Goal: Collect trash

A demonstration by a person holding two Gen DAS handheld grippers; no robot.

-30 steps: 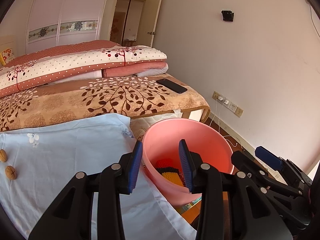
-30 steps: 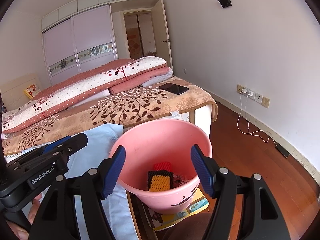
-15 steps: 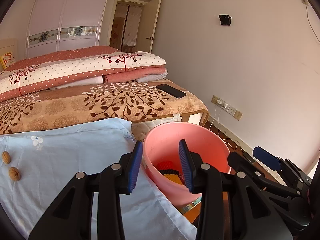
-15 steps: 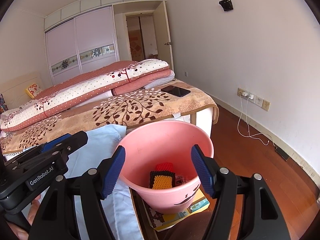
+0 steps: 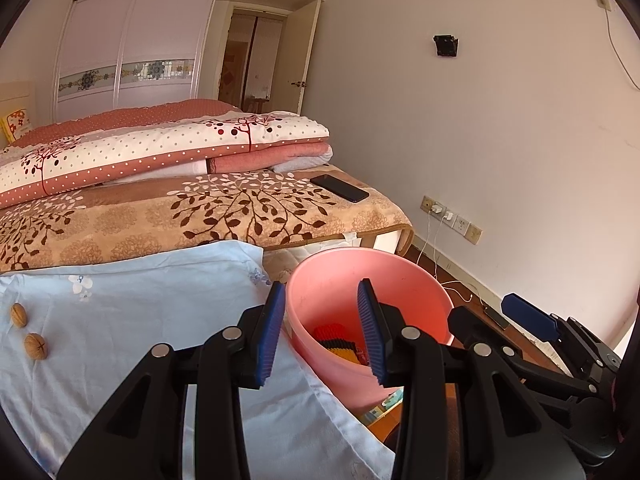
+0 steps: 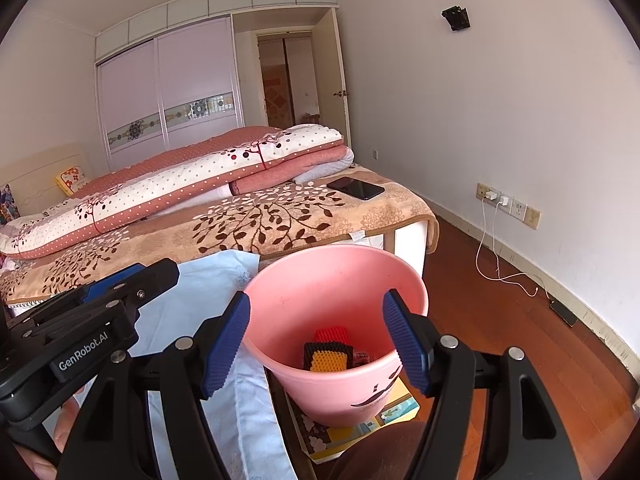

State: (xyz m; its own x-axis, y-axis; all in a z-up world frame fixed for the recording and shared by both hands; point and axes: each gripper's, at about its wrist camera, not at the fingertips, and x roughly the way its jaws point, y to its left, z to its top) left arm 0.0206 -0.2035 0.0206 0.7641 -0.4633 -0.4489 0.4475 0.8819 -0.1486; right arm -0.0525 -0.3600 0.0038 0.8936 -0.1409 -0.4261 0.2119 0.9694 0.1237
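Both hand-held grippers up over the bed edge, pointing slightly down twd the pink bucket (image 6: pixel 336 280).

Left hand-held gripper (image 5: pixel 320 332): jaws spread, nothing btwn the blue pads. In its own view the left pad sits over the light blue cloth (image 5: pixel 132 320), the right pad over the bucket mouth. Can't tell if it's actually above the bucket or short of it.

Right hand-held gripper (image 6: pixel 316 344): jaws spread wider, empty, framing the bucket rim on both sides w/o touching it. A bit of a hand shows under the left gripper body, bottom-left of the right wrist view.

Bucket: upright, just beside the bed end, standing on what looks like a printed box or book (image 6: pixel 360 428) on the wood floor (image 6: pixel 500 320). Trash already in it: red, black and yellow foam-net pieces (image 6: pixel 328 354) at the bottom, plus smth small and red next to them, too small to ID.

Still out: 2 walnuts (image 5: pixel 26 330) on the blue cloth, far left in the left wrist view, close together, well apart from the bucket.

Other stuff: phone (image 6: pixel 356 189) flat on the leaf-pattern blanket (image 5: pixel 200 216) near the bed corner; folded quilts (image 5: pixel 160 148) stacked behind; charger cables (image 6: pixel 492 248) from the wall sockets down to the floor.
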